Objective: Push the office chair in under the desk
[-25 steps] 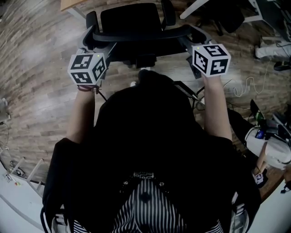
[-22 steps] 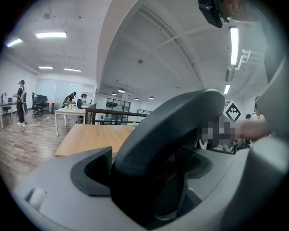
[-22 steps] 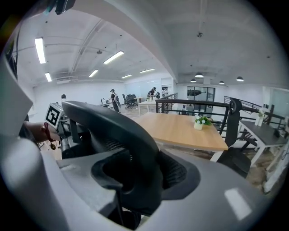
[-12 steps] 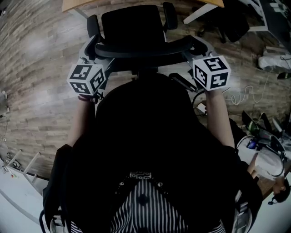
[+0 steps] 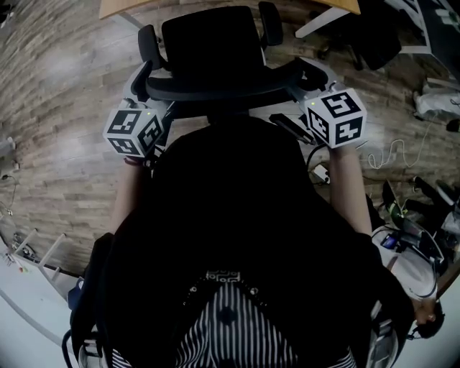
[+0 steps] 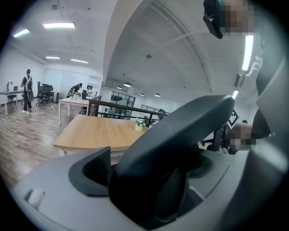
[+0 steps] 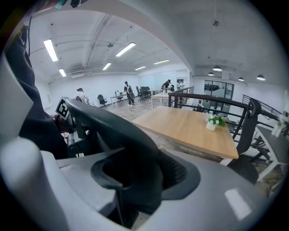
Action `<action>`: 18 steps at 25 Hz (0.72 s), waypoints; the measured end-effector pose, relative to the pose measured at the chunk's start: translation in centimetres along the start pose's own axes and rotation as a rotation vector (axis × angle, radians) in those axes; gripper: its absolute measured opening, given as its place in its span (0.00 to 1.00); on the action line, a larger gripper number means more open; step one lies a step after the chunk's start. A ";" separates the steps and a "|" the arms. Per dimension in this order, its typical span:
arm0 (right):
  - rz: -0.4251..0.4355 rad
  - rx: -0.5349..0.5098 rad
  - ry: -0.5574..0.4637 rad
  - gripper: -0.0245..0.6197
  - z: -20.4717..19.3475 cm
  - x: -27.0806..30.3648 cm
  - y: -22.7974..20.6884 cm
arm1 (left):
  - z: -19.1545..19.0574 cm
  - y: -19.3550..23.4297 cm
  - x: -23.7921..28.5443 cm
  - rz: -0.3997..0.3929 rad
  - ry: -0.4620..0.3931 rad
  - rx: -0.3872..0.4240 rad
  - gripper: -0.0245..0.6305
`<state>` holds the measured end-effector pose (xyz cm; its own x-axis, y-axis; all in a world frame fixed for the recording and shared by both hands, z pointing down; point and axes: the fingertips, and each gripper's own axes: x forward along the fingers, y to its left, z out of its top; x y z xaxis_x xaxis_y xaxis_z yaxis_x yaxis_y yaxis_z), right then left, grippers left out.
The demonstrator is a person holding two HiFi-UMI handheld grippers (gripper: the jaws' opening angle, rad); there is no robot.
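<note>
The black office chair [image 5: 208,39] stands just in front of me, its seat close to the wooden desk [image 5: 118,7] at the top of the head view. Each gripper is at one end of the chair's curved back rim [image 5: 215,86]. My left gripper [image 5: 146,97] has just been opening its jaws. The rim [image 6: 180,131] lies between them, and one pad [image 6: 92,171] stands off it. My right gripper [image 5: 307,79] is shut on the rim [image 7: 113,126], its ribbed pad [image 7: 177,172] against it. My dark clothing hides the chair's base.
The desk [image 6: 95,133] carries a small flower pot [image 6: 139,124]. Another dark chair [image 5: 359,36] and a white desk leg [image 5: 316,21] are at the top right. Cables [image 5: 392,147] lie on the wood floor on the right. People stand far off [image 7: 128,92].
The chair has rolled toward the desk and both grippers have moved forward with it. More of the desk edge shows at the top.
</note>
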<state>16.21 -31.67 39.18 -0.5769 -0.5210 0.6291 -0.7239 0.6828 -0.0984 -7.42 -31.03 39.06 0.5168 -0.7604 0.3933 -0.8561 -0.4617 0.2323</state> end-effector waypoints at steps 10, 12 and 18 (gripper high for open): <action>0.000 -0.047 0.003 0.36 1.8 1.0 -1.2 | 1.7 0.8 0.9 0.010 -0.023 0.021 0.76; 0.000 -0.051 -0.008 0.36 2.6 1.7 -1.8 | 2.3 1.6 1.6 0.014 -0.030 0.030 0.76; 0.009 -0.070 -0.014 0.35 4.7 4.8 -2.9 | 3.6 4.8 3.4 0.026 -0.045 0.045 0.75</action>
<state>13.79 -38.55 38.83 -0.5885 -0.5217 0.6177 -0.6911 0.7211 -0.0494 -9.72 -37.43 38.33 0.4952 -0.7918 0.3576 -0.8685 -0.4610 0.1820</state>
